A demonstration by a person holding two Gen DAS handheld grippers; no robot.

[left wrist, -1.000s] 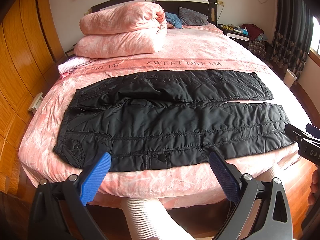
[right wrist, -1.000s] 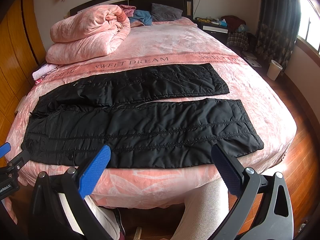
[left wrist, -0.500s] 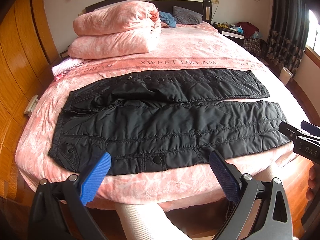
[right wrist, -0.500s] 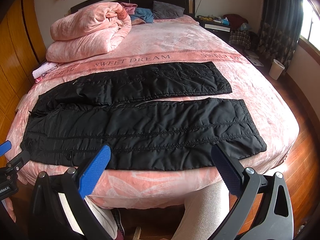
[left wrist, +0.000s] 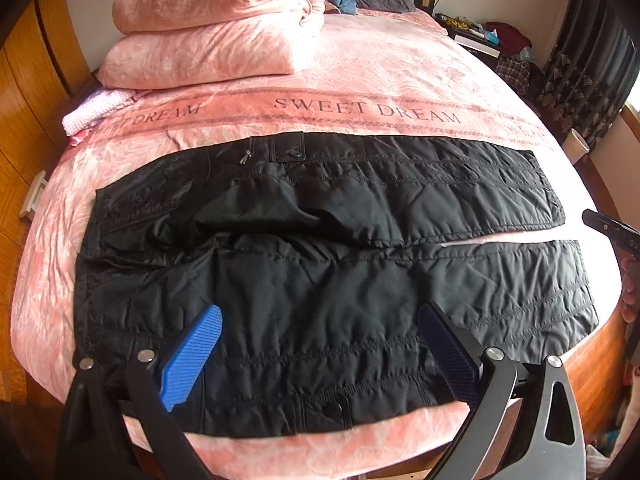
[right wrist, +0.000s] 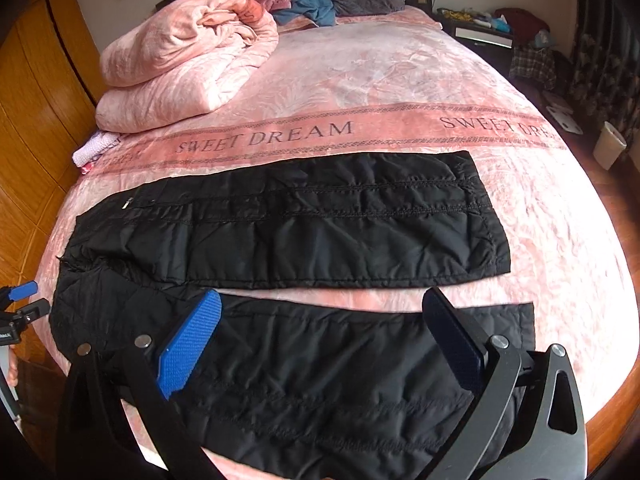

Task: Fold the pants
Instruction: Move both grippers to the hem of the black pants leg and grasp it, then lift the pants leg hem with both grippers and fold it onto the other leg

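Note:
Black quilted pants (left wrist: pixel 320 248) lie spread flat across the pink bed, waist at the left, both legs running right. My left gripper (left wrist: pixel 320 344) hovers open over the near leg's upper part, close to the waist. My right gripper (right wrist: pixel 320 332) hovers open over the near leg (right wrist: pixel 320 380) further toward the cuff. The far leg (right wrist: pixel 320 220) lies flat beyond a narrow pink gap. Neither gripper has cloth between its blue pads. The right gripper's tip (left wrist: pixel 608 226) shows at the right edge of the left wrist view.
A folded pink duvet (left wrist: pixel 216 28) is stacked at the bed's back left, with a small white-pink cloth (left wrist: pixel 96 110) beside it. Pillows and clothes lie by the headboard (right wrist: pixel 312 4). Wooden wardrobe (left wrist: pixel 24 80) at left; a white bin (right wrist: pixel 608 144) and curtains at right.
Both grippers have moved forward from the bed's edge and down, so they now hang over the near pant leg. The pants have not moved.

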